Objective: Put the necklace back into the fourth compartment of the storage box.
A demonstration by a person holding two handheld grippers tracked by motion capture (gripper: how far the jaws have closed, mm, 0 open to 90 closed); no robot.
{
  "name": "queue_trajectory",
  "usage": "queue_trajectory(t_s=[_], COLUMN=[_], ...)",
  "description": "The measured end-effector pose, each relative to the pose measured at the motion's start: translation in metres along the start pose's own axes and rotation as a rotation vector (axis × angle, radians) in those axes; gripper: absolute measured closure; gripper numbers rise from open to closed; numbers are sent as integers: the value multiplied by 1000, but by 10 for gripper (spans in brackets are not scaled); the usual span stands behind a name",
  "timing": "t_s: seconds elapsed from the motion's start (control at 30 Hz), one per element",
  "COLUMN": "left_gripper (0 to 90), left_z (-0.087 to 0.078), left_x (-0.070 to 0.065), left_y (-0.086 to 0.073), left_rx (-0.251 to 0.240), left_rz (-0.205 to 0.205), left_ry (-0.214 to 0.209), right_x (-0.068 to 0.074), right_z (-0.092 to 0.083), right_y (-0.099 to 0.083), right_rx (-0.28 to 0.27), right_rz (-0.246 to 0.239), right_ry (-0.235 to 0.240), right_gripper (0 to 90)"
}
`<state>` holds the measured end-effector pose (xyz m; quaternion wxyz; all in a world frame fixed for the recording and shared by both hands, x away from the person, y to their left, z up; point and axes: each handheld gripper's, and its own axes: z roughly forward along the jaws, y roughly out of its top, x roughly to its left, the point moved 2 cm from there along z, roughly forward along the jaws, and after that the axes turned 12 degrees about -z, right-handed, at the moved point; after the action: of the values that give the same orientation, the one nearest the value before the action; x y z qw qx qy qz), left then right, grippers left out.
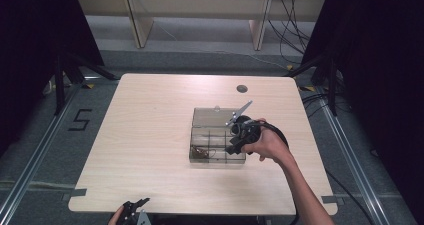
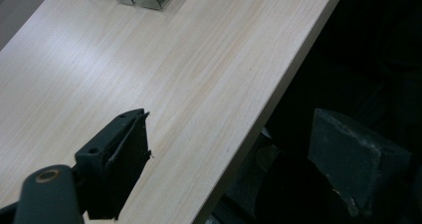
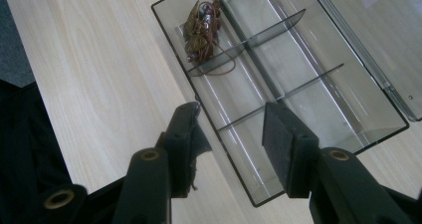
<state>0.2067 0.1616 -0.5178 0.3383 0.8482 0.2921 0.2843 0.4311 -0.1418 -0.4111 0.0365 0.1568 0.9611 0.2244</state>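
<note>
Necklace [image 3: 203,32] in tray's [image 3: 348,127] far corner compartment, beyond right gripper [image 3: 231,134].

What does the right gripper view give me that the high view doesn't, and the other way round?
Right gripper view alone: a close look at the brown tangled item in an end compartment, with the right gripper jaws apart, nothing between them. High view alone: the whole table, the left gripper at its near edge, the floor beyond. Both: the clear divided box, lid open.
</note>
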Motion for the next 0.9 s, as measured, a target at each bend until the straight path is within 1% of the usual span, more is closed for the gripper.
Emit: queue_trajectory(t_s=[0.03, 0.07, 0.1, 0.13, 0.17, 0.2, 0.23, 0.27, 0.3, 0.33, 0.37, 0.4, 0.43, 0.47, 0.5, 0.53, 0.57, 0.6, 0.7, 0.73, 0.77, 0.8, 0.83, 0.9], left_gripper=[155, 155, 155, 155, 155, 155, 155, 155, 155, 155, 155, 155, 155, 155, 155, 155, 155, 155, 155, 155, 155, 155, 155, 155], left_z=[0, 0, 0, 0, 0, 0, 1, 1, 1, 0, 1, 1, 1, 1, 1, 0, 0, 1, 1, 1, 1, 1, 1, 1], left_x=[-1, -1, -2, -2, -2, -2, -3, -2, -2, -2, 0, 0, 0, -2, -2, -1, -1, -2, -2, -1, -1, -1, -1, -1], left_y=[0, 0, 0, 0, 0, 0, 0, 0, 0, 0, 1, 1, 1, 0, 0, 0, 0, 0, 0, 0, 0, 0, 0, 0], left_rx=[-3, -3, -5, -10, -4, -4, -16, -5, -5, 13, 7, 8, 8, -3, 0, 14, 11, -4, -3, 4, 4, 9, 7, 8], left_rz=[-3, -3, -11, -10, -14, -14, -24, -13, -13, -2, 15, 18, 18, -19, -11, 3, 5, -14, -15, 6, 6, 8, 5, 6], left_ry=[1, 1, -17, -18, -16, -16, -18, -16, -16, -18, -16, -25, -25, -32, -26, -23, -14, -21, -21, -7, -7, -16, -14, -15], right_x=[1, 1, 2, 1, 1, 1, 1, 0, 1, 1, 1, 1, 2, 3, 3, 3, 3, 4, 6, 7, 7, 9, 9, 10], right_z=[-1, -1, -1, -1, -1, -1, -1, -1, -1, -2, -2, -2, -3, -3, -4, -5, -6, -6, -7, -6, -6, -5, -5, -4], right_y=[-1, -1, -3, -5, -7, -8, -8, -10, -10, -11, -12, -13, -13, -14, -14, -14, -15, -15, -16, -17, -17, -18, -19, -20], right_rx=[0, 0, 4, -1, -8, -8, -8, -5, -4, -11, -16, -21, -16, -19, -21, -31, -30, -31, -39, -48, -48, -52, -62, -72], right_rz=[12, 12, 12, 0, 0, 11, 11, 12, 23, 37, 40, 33, 39, 45, 39, 40, 43, 44, 53, 49, 49, 47, 39, 41], right_ry=[4, 4, -1, 4, 8, 10, 10, -2, 0, -3, -8, -2, -5, -3, -10, -10, -12, -13, -8, -17, -17, -16, -16, -20], right_gripper=[582, 582, 577, 570, 561, 554, 554, 533, 525, 508, 501, 497, 485, 480, 476, 469, 463, 456, 444, 427, 427, 413, 406, 395])
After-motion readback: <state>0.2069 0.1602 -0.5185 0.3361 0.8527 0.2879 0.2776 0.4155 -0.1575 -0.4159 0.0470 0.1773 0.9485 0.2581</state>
